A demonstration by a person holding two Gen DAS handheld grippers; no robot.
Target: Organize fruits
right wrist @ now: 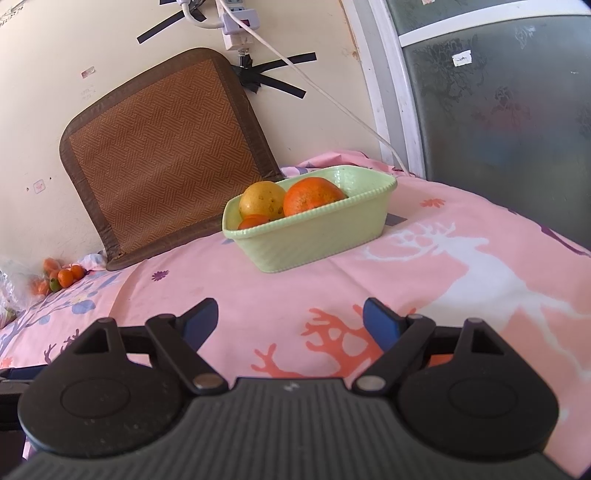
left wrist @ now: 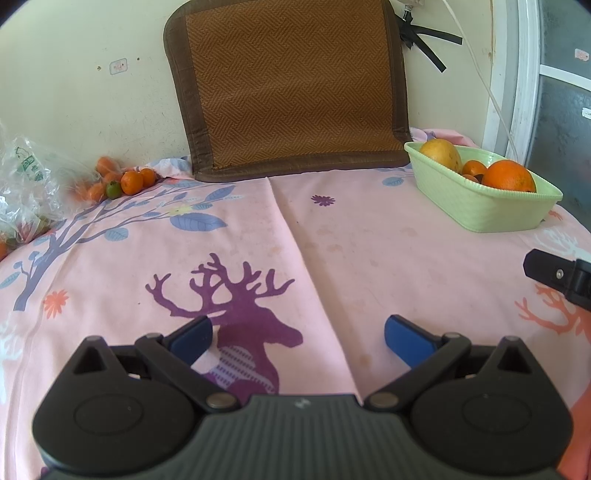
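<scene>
A light green basket [left wrist: 491, 216] [right wrist: 314, 240] sits at the back right of the pink cloth. It holds a big orange [left wrist: 509, 176] [right wrist: 314, 195], a yellow fruit [left wrist: 441, 154] [right wrist: 261, 199] and small oranges [left wrist: 474, 168]. A pile of small oranges with one green fruit [left wrist: 123, 181] [right wrist: 61, 278] lies at the back left by the wall. My left gripper [left wrist: 297, 338] is open and empty, low over the cloth. My right gripper [right wrist: 290, 321] is open and empty, in front of the basket; part of it shows in the left wrist view [left wrist: 557, 275].
A clear plastic bag [left wrist: 26, 184] lies at the far left beside the small fruits. A brown woven mat [left wrist: 291, 88] [right wrist: 166, 155] leans on the wall at the back. A power strip and white cable [right wrist: 240, 26] hang above the basket.
</scene>
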